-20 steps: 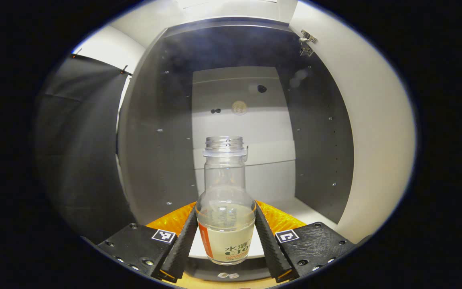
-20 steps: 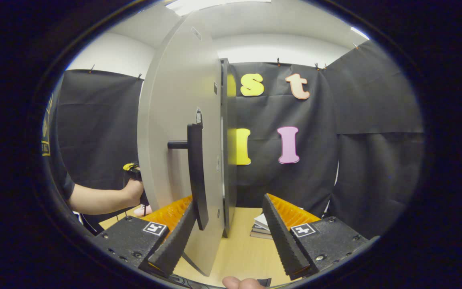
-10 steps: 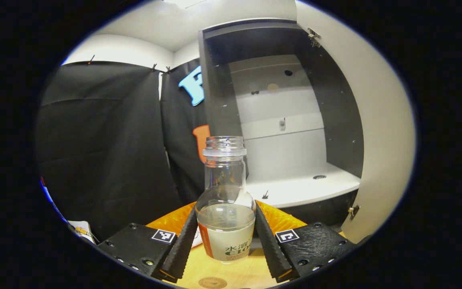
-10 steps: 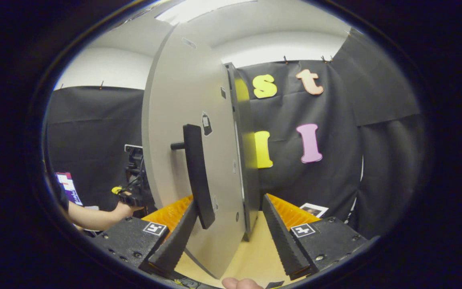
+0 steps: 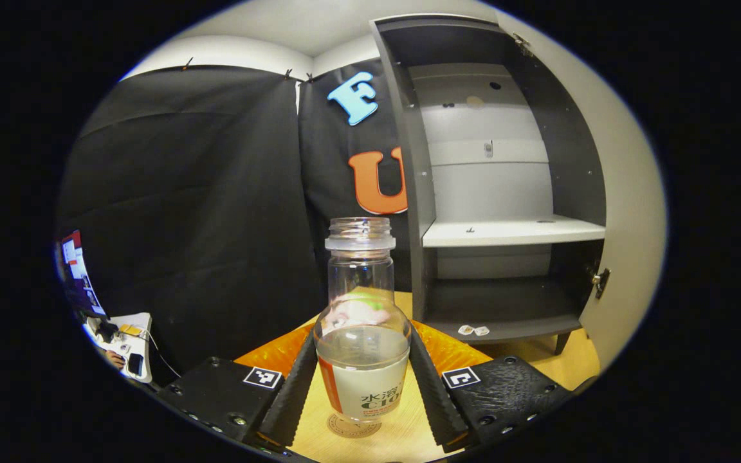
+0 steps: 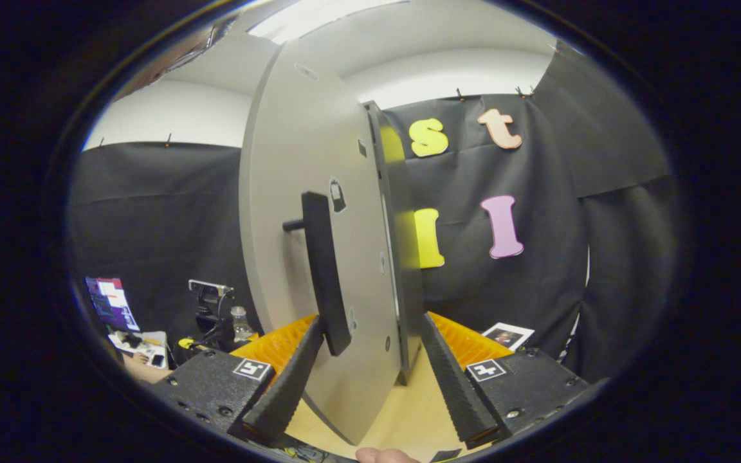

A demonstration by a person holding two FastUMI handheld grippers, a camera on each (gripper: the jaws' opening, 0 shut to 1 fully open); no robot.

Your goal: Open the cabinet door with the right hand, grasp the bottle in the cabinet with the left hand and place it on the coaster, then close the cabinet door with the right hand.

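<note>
Out of the cabinet [image 5: 505, 193] comes the bottle [image 5: 362, 334], now pinched upright between the left gripper [image 5: 362, 379] fingers just above the coaster [image 5: 353, 426] on the table. Over in the right gripper view, the right gripper [image 6: 370, 366] stands spread around the open door [image 6: 319, 270], handle [image 6: 324, 273] beside its left finger.

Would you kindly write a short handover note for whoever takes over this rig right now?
Left gripper: shut on the bottle, which is out of the cabinet and upright over the table, just above the coaster; contact with it cannot be told.
Right gripper: open, fingers either side of the open cabinet door's edge, beside the handle, not gripping.
Done: door opened, bottle taken out.
Left: set the bottle on the coaster and release, then close the door with the right gripper.
</note>
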